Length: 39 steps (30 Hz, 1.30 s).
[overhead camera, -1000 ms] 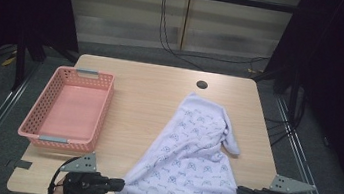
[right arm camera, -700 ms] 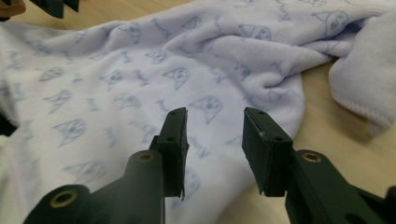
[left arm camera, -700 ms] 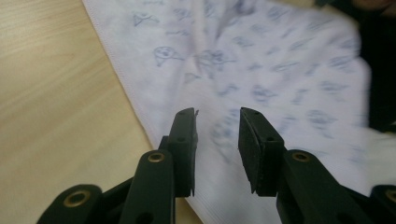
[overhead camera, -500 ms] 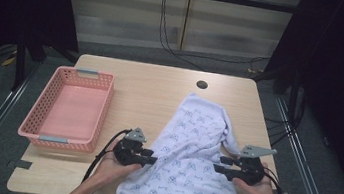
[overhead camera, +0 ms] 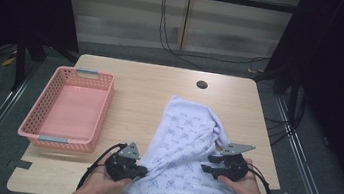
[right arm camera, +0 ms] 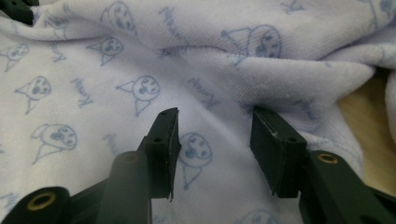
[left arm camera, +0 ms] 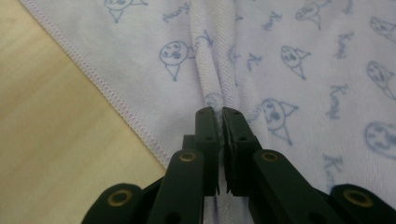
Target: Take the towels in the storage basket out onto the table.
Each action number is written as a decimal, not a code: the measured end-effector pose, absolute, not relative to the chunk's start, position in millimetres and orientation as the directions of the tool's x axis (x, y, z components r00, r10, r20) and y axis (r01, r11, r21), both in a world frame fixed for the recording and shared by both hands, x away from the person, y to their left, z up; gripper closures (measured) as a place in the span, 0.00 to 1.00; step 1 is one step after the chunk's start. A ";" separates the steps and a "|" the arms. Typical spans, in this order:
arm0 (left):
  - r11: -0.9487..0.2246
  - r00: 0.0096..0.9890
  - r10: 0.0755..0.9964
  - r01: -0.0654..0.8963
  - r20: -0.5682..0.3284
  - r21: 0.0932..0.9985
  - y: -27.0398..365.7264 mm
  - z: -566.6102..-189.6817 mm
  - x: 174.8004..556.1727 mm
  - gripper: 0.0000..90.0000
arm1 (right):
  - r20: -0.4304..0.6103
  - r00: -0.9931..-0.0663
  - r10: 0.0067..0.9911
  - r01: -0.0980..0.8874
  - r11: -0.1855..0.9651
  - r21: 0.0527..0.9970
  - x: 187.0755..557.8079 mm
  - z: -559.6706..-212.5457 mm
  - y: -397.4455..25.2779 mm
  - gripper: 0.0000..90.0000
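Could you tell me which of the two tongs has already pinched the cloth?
The left tongs: their jaws are shut on a ridge of the cloth. The right tongs stand open, jaws apart over the fabric.

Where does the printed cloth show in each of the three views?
High view: cloth lower centre-right of the table, between both grippers.
Left gripper view: cloth across top and right, a fold pinched in the jaws.
Right gripper view: cloth spread under the open jaws.
Shared landmark: its blue cartoon print.

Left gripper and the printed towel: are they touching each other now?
Touching. In the left gripper view, the left gripper has its fingers closed on a raised fold of the printed towel, pinching the cloth between them.
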<state>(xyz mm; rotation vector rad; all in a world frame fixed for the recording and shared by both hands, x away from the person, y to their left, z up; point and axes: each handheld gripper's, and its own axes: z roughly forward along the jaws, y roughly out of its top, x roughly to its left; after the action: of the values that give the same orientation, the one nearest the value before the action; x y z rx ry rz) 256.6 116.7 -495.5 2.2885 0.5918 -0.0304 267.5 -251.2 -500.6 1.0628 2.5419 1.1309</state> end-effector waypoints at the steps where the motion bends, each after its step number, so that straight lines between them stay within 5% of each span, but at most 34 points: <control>1: -0.614 0.892 0.403 0.429 -0.205 0.662 118.9 -494.6 253.9 0.95 | 0.147 -0.740 0.656 0.547 0.460 0.700 264.6 -500.1 -250.3 0.69; 4: -0.636 0.902 0.357 0.425 -0.243 0.644 125.6 -492.9 233.7 0.95 | 0.173 -0.776 0.606 0.538 0.494 0.683 248.7 -498.9 -248.4 0.92; 11: -0.612 0.903 0.315 0.429 -0.292 0.665 133.8 -488.1 208.1 0.90 | 0.252 -0.827 0.502 0.529 0.546 0.650 214.6 -496.6 -243.2 0.95; 14: -0.561 0.885 0.359 0.459 -0.298 0.689 131.3 -484.8 226.9 0.83 | 0.254 -0.826 0.503 0.522 0.513 0.681 208.0 -489.8 -246.3 0.81; 18: -0.536 0.871 0.401 0.475 -0.284 0.698 114.6 -485.5 260.2 0.75 | 0.221 -0.726 0.652 0.551 0.359 0.753 234.2 -472.9 -273.6 0.65; 25: -0.588 0.887 0.403 0.441 -0.228 0.678 93.6 -496.1 272.0 0.73 | 0.153 -0.624 0.767 0.586 0.329 0.740 267.5 -479.5 -284.1 0.49; 27: -0.582 0.884 0.405 0.446 -0.234 0.680 98.8 -496.7 272.8 0.74 | 0.165 -0.613 0.772 0.626 0.347 0.698 275.9 -489.5 -281.7 0.56; 28: -0.584 0.887 0.400 0.440 -0.230 0.682 102.7 -497.2 272.6 0.77 | 0.157 -0.614 0.774 0.634 0.365 0.681 279.0 -492.7 -281.4 0.74; 30: -0.581 0.878 0.419 0.456 -0.232 0.675 111.3 -496.4 271.2 0.81 | 0.174 -0.610 0.773 0.624 0.334 0.706 282.2 -489.6 -287.0 0.93; 39: -0.599 0.881 0.415 0.453 -0.228 0.660 130.6 -494.0 255.0 0.82 | 0.142 -0.507 0.850 0.514 0.166 0.842 305.7 -427.6 -340.5 0.94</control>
<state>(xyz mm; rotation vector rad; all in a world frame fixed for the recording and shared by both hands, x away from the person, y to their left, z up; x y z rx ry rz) 255.0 130.6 -494.0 2.2869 0.6208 -0.0655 305.7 -340.5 -427.6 1.2970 2.0865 1.2754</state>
